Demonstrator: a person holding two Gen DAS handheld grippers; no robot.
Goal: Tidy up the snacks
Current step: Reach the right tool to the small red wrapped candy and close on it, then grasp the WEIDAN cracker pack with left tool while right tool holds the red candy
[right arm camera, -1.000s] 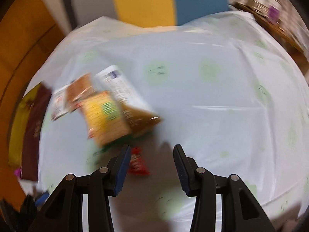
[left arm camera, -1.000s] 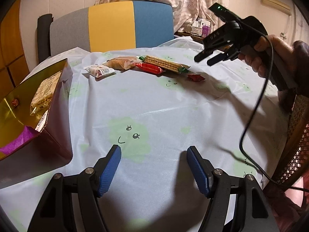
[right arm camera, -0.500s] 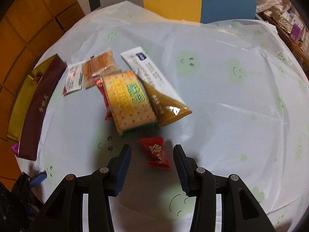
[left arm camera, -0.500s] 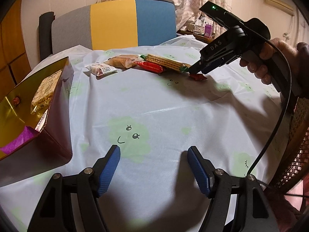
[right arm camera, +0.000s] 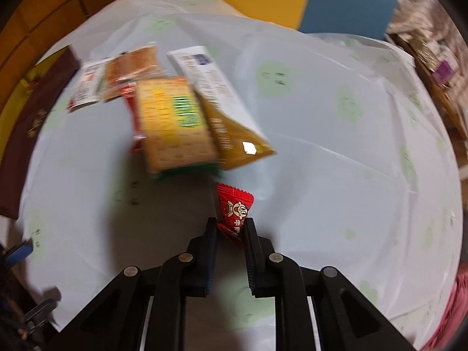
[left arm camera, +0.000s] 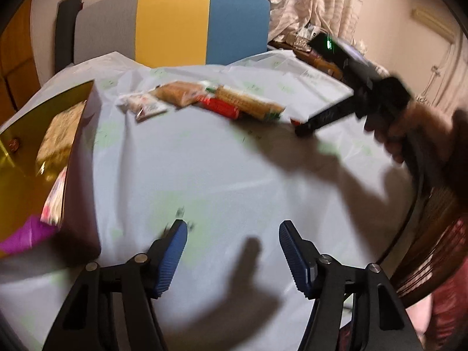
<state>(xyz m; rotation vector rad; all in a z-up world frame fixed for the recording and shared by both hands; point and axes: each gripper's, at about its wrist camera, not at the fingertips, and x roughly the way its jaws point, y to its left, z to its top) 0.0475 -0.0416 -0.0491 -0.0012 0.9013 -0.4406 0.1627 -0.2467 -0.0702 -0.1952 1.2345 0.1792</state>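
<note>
My right gripper (right arm camera: 230, 228) is shut on a small red candy packet (right arm camera: 234, 209) at the near end of the snack pile. The pile holds a cracker pack (right arm camera: 175, 128), a long white-and-brown sachet (right arm camera: 222, 108), a red bar (right arm camera: 130, 102), a brown biscuit pack (right arm camera: 131, 67) and a small white packet (right arm camera: 86, 86). In the left wrist view the right gripper (left arm camera: 304, 127) touches the table beside the cracker pack (left arm camera: 248, 105). My left gripper (left arm camera: 231, 248) is open and empty above the tablecloth. A gold-lined box (left arm camera: 26, 134) with snacks inside stands at its left.
The round table has a pale blue cloth (left arm camera: 204, 161). A grey, yellow and blue chair back (left arm camera: 175, 26) stands behind it. A cluttered side table (right arm camera: 433, 67) is at the far right. The box's maroon side (right arm camera: 26, 128) shows at the left.
My right gripper came down over the red candy packet and closed on it. My left gripper stayed open and shifted only slightly.
</note>
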